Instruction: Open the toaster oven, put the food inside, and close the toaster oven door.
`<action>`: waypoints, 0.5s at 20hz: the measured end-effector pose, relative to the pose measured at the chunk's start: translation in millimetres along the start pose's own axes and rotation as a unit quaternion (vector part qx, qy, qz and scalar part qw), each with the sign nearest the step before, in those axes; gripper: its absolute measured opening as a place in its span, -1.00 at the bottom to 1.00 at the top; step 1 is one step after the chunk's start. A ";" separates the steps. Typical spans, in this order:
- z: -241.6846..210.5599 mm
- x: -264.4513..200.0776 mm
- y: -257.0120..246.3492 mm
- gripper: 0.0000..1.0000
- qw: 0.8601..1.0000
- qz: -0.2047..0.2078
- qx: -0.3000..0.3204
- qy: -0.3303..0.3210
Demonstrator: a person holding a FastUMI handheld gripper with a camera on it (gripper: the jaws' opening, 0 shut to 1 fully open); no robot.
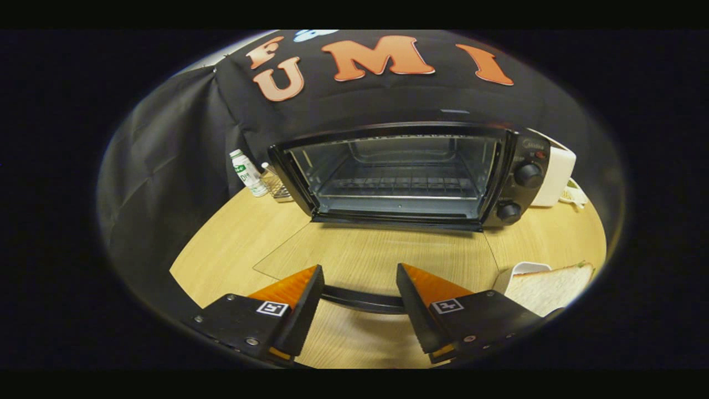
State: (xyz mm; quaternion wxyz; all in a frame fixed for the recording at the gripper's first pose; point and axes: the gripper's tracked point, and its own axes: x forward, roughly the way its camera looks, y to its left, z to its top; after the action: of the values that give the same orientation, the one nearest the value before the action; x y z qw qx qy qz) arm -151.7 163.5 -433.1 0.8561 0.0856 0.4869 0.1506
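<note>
The toaster oven [410, 174] sits in the upper middle of the frame on a wooden table [232, 244], with its glass door [382, 257] folded all the way down so that it lies flat toward the camera. The door's black handle [363, 300] curves across the gap between the two fingers near the bottom of the frame. Inside the oven a wire rack [396, 185] spans the lit cavity, and two black knobs [528, 175] stand one above the other on its right panel. The gripper [360, 282] is open, its orange-faced fingers [288, 288] spread apart on either side of the handle and holding nothing. At the lower right, just beside the right finger, a slice of bread [548, 288] rests on a white dish [520, 270]. Left of the oven stand a small white bottle [246, 173] and a wire basket [275, 185]. A white appliance [556, 174] stands behind the oven's right side.
</note>
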 end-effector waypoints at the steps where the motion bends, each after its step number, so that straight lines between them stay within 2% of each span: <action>1: -9.6 5.1 -1.5 0.55 1.000 -0.003 -0.001 0.014; 2: -21.7 9.6 -4.2 0.55 0.999 -0.007 -0.003 0.036; 6: -19.4 5.3 1.9 0.53 0.999 -0.001 0.012 0.031; 8: -21.9 -5.3 -1.2 0.53 0.999 0.004 0.031 0.040; 10: -7.0 -22.5 -4.0 0.54 0.999 0.011 0.043 0.020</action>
State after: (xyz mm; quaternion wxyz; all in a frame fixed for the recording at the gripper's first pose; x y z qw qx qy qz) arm -167.9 152.0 -419.6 0.8403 0.1245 0.5086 0.1401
